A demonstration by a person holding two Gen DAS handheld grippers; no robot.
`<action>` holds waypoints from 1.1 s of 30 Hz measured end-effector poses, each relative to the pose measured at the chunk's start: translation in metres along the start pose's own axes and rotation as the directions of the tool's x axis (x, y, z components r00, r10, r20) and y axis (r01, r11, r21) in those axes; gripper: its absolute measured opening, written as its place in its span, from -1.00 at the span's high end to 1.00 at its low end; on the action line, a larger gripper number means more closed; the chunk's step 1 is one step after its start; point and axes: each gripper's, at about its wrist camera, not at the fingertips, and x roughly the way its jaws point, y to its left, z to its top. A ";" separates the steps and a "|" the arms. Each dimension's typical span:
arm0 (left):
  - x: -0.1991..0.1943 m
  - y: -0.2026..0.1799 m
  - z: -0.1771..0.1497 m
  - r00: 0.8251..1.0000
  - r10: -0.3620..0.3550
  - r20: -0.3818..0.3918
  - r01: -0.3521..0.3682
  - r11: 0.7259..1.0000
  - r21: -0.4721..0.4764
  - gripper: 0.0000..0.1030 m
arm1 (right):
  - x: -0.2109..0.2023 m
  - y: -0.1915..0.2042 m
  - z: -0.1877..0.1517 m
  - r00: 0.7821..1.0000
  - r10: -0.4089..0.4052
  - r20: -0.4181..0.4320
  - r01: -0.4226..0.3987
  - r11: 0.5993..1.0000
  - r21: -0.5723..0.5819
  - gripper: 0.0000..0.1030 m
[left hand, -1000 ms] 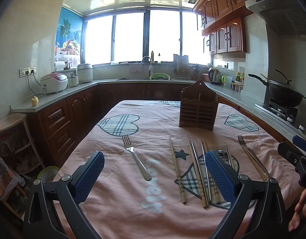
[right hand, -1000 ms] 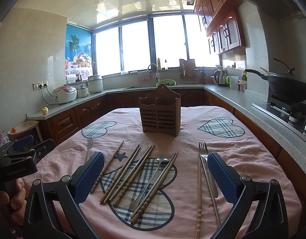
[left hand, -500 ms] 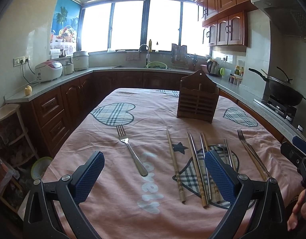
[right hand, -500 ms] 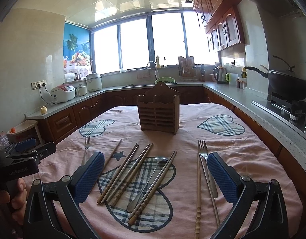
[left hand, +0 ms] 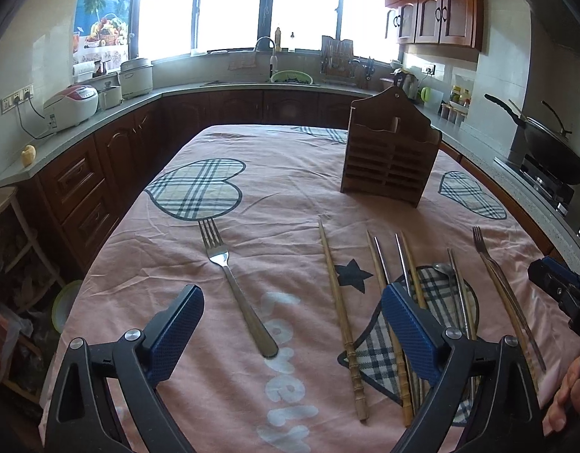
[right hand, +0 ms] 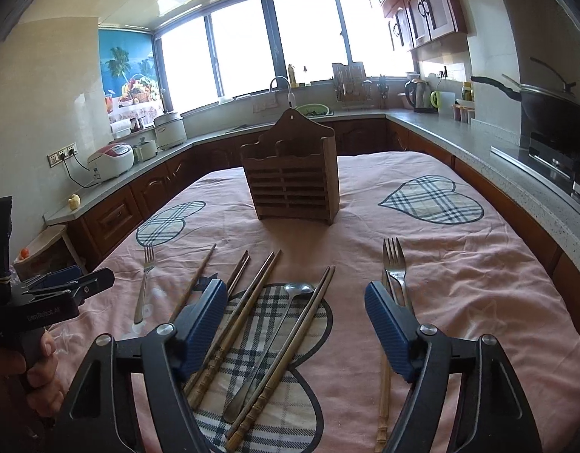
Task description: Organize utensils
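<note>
My left gripper (left hand: 290,324) is spread, closing slightly around the lone steel fork (left hand: 235,285) mid-frame; my right gripper (right hand: 295,321), narrowing, still grips nothing above bare pink tablecloth (right hand: 460,264).

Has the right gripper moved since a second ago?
Yes. The right gripper has come nearer the cutlery, toward the brown slatted wooden holder; its jaws have been closing, gripping nothing.

Bare pink cloth (left hand: 290,188) between scattered utensils and upright wooden holder (left hand: 390,158).
</note>
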 end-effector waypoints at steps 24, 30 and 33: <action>0.149 -0.007 0.083 0.951 -0.065 -0.302 0.073 0.997 0.012 -0.38 | 0.171 0.010 0.030 0.929 0.120 -0.351 -0.097 0.992 0.083 0.55; 0.179 -0.017 0.089 0.934 -0.066 -0.352 0.087 0.995 0.043 -0.25 | 0.192 0.007 0.028 0.908 0.094 -0.409 -0.069 0.995 0.075 0.68; 0.193 -0.023 0.088 0.927 -0.041 -0.372 0.075 0.994 0.076 -0.02 | 0.197 0.010 0.032 0.899 0.074 -0.431 -0.060 0.997 0.047 0.69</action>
